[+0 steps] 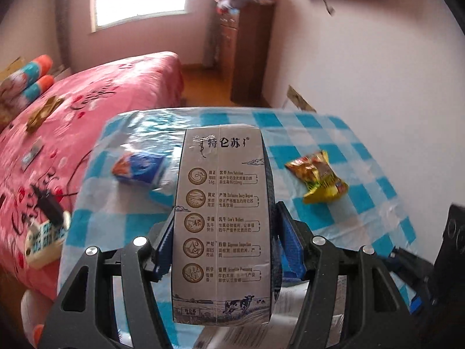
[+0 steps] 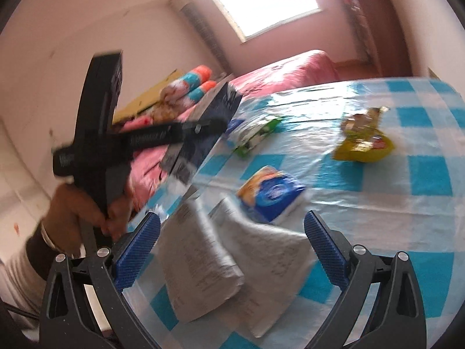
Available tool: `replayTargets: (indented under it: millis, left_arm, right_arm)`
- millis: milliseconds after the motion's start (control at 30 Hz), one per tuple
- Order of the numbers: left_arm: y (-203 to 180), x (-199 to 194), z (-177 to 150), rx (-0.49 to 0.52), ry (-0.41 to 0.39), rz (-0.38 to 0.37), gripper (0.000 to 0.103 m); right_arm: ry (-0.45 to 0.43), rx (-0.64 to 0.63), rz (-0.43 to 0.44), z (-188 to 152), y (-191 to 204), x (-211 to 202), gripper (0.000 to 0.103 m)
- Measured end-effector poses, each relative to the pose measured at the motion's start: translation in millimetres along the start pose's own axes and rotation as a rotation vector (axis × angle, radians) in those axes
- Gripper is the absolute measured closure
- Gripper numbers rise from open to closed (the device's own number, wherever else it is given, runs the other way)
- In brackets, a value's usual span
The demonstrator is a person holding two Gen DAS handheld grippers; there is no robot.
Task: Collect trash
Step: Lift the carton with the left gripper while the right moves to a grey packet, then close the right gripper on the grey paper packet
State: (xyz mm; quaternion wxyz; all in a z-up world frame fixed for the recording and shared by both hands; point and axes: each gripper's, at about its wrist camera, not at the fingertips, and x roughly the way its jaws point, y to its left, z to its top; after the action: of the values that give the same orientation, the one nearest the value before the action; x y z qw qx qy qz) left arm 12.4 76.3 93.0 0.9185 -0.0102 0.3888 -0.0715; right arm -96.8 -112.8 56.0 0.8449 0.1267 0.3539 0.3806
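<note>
My left gripper is shut on a tall grey milk carton and holds it upright above the blue-checked table. In the right wrist view the same carton hangs in the left gripper at the table's left edge. My right gripper is open and empty, low over a folded white printed paper. A blue tissue pack, a yellow snack wrapper and a green-and-white wrapper lie on the table.
A pink bed stands left of the table with rolled pillows, a gold wrapper and a small box. A brown cabinet stands by the far wall. A black speaker is at the right.
</note>
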Motion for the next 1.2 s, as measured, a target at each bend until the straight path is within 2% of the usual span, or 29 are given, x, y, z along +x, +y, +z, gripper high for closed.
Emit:
replayTargets:
  millis: [167,267,533,867,1200]
  left_arm:
    - [22,-18,-15,-0.073,-0.024,0.004,0.04]
    - [35,-29,-29,-0.098,-0.028,0.019,0.04]
    - [67,-57,-64,-0.153,-0.042,0.052,0.04]
    - [95,-77,-110,-0.193,-0.015,0.062,0.04]
    - [109,-84,-136,-0.204,-0.01,0.014,0.04]
  right_arm:
    - [0.059,-0.165,-0.04,-13,40,17,0.005]
    - [0.098,-0.264,-0.104,-23,57,31,0.005]
    - [0.181,-0.386,-0.151,-37,78,62,0.005]
    - [0.227,-0.501,-0.312,-48,92,85,0.005]
    - [0.218,-0.506,-0.384,-50,91,83,0.014]
